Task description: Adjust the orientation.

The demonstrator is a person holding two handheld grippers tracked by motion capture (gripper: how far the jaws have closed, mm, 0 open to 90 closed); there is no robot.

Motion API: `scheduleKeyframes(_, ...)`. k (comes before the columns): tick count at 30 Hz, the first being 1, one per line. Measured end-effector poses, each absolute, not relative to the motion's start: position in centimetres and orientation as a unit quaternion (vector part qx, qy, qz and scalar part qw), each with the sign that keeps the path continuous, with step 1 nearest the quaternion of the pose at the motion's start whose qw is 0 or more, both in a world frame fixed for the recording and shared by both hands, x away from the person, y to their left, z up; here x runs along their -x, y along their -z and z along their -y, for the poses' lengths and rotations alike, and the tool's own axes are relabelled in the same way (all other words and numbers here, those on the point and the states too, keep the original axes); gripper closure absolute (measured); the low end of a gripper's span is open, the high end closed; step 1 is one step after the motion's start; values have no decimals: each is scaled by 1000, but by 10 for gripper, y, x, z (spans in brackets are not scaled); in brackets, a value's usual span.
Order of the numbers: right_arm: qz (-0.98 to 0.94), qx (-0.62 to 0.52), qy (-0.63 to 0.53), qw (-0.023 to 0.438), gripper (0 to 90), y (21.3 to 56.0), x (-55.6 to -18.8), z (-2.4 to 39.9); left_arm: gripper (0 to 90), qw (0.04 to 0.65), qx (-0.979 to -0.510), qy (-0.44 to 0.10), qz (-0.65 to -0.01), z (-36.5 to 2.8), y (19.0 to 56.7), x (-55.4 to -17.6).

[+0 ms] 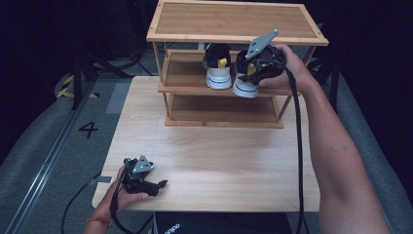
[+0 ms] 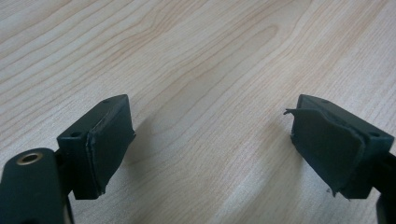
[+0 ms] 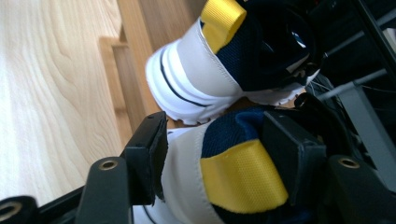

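My desk (image 1: 209, 161) is pale wood with a plain grain, and at its far end stands a bamboo shoe rack (image 1: 234, 22) of three tiers. Its top shelf and bottom shelf (image 1: 221, 113) are bare boards. On the middle shelf (image 1: 182, 73) stand two white and navy sneakers with yellow heel tabs, side by side, heels toward me: the left sneaker (image 1: 217, 68) and the right sneaker (image 1: 245, 80).

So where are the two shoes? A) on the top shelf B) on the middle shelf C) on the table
B: both shoes sit side by side on the middle shelf of the rack, under the bare top shelf.
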State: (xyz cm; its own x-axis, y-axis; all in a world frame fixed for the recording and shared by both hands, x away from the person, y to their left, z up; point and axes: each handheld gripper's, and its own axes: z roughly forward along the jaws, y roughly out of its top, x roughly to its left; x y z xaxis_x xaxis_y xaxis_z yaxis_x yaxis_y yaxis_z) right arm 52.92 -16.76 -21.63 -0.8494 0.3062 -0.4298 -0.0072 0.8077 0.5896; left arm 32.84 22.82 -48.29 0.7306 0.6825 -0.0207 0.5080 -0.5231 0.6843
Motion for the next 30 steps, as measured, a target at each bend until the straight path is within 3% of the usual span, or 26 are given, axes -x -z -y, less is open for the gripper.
scheduleKeyframes(8,-877,-116,-365,291,374,215,-509,184,138,346,-864,-126,-345,-228,483,-328)
scheduleKeyframes(20,-834,-221,-414,290,303,236,-479,209,138,344,-864,-129,-343,-229,483,-328)
scheduleKeyframes(27,-827,-284,-412,258,250,260,-489,205,138,344,-864,-129,-344,-228,483,-328)
scheduleKeyframes(30,-826,-298,-394,270,210,266,-494,200,138,344,-864,-129,-343,-228,483,-328)
